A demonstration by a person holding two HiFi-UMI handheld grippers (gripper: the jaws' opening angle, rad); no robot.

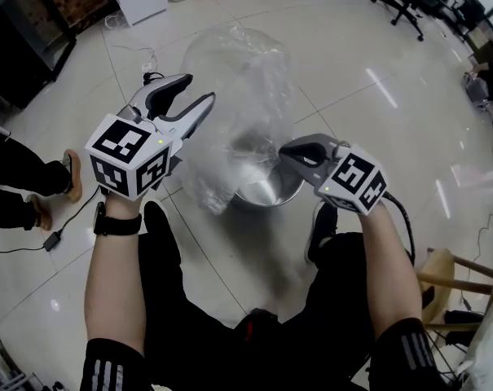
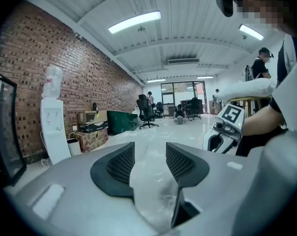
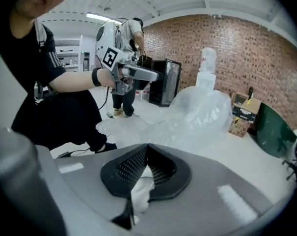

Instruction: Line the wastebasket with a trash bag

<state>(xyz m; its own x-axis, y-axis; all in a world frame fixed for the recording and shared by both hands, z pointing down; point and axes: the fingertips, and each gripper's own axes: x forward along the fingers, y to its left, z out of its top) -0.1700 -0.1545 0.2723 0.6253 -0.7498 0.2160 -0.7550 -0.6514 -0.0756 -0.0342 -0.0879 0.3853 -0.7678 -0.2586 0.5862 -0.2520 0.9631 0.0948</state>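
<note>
**Bag held above the pail, before seating.** Nearest me, the right gripper (image 1: 285, 150) has its jaws pressed together on a white fold of the trash bag (image 1: 234, 72). Its own view shows the film pinched at the pad tips. The left gripper (image 1: 195, 92), higher and to the left, has its jaws spread about halfway. Bag film runs through the gap, and I see no sign that the pads press on it.

Below and between the two grippers, the wastebasket (image 1: 270, 190), a round steel pail, stands on the tiled floor (image 1: 376, 80) with its mouth uncovered. The clear bag billows up and away beyond the pail, and some film sags against the pail's left side. None of it lines the pail yet.

I judge the step in hand to be spreading the bag's mouth over the rim. To do it well, I would:

- clamp the left jaws on the hem opposite the right pinch;
- draw the grips apart until the opening is wider than the rim;
- lower both evenly.

A loose left hold would likely let the thin film slip.
</note>
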